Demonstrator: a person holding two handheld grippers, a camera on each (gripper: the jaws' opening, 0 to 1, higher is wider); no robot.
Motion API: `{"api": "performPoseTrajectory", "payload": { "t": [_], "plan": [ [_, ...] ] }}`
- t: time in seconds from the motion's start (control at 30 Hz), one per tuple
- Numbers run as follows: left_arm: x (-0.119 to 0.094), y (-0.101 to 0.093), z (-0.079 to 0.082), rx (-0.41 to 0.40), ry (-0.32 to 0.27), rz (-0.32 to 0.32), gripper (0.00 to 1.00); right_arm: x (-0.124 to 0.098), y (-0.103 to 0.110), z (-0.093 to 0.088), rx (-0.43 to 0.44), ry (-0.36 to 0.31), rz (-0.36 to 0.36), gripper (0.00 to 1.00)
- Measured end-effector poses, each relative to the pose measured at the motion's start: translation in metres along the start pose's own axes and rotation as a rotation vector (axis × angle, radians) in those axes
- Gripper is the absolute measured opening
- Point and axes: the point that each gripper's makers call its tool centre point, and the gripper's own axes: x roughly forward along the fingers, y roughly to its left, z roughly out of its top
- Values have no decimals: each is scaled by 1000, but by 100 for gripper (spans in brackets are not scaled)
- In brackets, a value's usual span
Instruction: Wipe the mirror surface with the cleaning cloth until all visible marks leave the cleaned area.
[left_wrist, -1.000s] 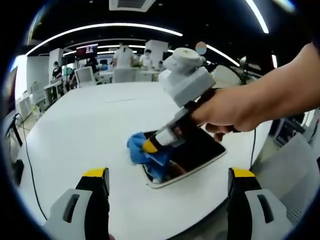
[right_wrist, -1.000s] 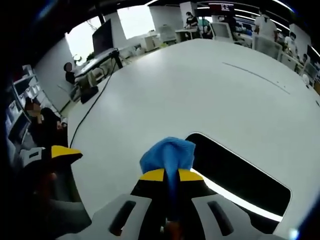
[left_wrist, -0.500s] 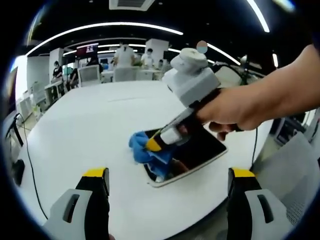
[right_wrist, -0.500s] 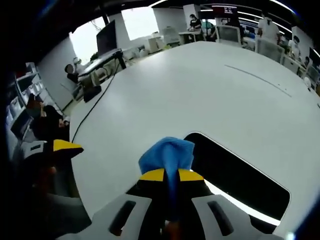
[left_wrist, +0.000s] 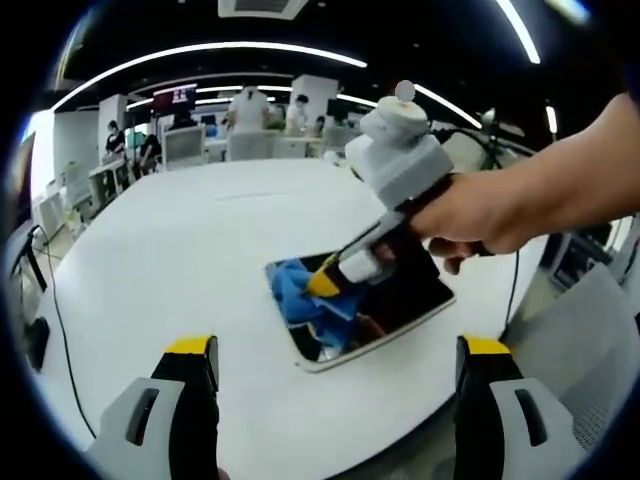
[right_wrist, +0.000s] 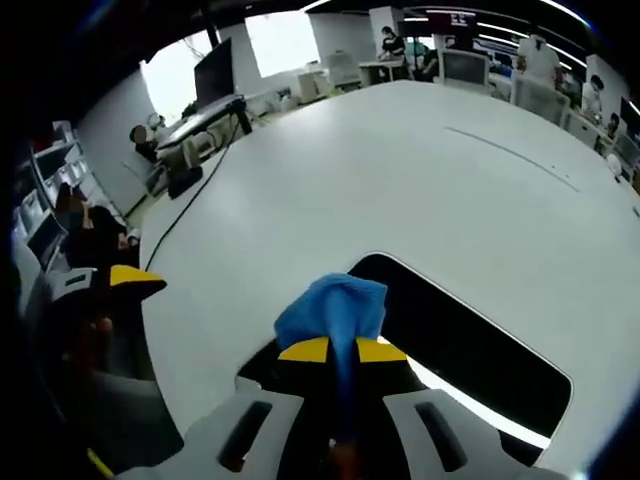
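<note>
A dark rectangular mirror (left_wrist: 400, 300) with a white rim lies flat on the white table (left_wrist: 180, 250). A blue cleaning cloth (left_wrist: 300, 290) rests on the mirror's left end, pinched in my right gripper (left_wrist: 325, 285), which a hand holds from the right. In the right gripper view the blue cleaning cloth (right_wrist: 335, 312) bunches up between the shut yellow-tipped jaws of my right gripper (right_wrist: 342, 350), over the mirror (right_wrist: 470, 350). My left gripper (left_wrist: 335, 348) hangs back near the table's front edge, jaws wide apart and empty.
The round white table (right_wrist: 400, 170) stretches far beyond the mirror. A black cable (left_wrist: 55, 300) runs along its left edge. Desks, monitors and several people (left_wrist: 245, 110) stand in the background. A person's hand (left_wrist: 480, 215) reaches in from the right.
My right gripper has slid the cloth from off the mirror's left edge onto the glass, moving right. The left gripper has stayed still.
</note>
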Motion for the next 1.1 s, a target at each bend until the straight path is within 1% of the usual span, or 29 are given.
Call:
{"api": "performPoseTrajectory", "payload": {
  "t": [0.3,0.43,0.5,0.57,0.67,0.8,0.9,0.97,1.0,1.1],
  "plan": [
    [0,1,1,25,-5,1,99,-12,-14,-11,14,4,-11,2],
    [-2,6,2,-8,-12,21,99,-17,-20,-16,17,4,-16,2],
    [-3,6,3,12,-13,26,99,-20,-24,-19,25,0,-16,2],
    [-2,2,3,34,-8,12,99,-22,-25,-21,32,0,-16,2],
    [-2,1,3,51,-5,10,99,-25,-28,-24,8,5,-22,2],
    [-4,6,4,20,-18,24,99,-31,-33,-30,0,9,-23,2],
    [-4,5,4,30,-18,25,99,-37,-41,-35,-127,33,-55,2],
    [-4,6,4,27,-15,28,99,-39,-41,-37,-110,30,-51,2],
    [-4,7,3,25,-13,31,99,-40,-46,-39,-97,26,-48,2],
    [-4,9,4,25,-17,43,99,-43,-49,-41,-89,21,-44,2]
  ]
}}
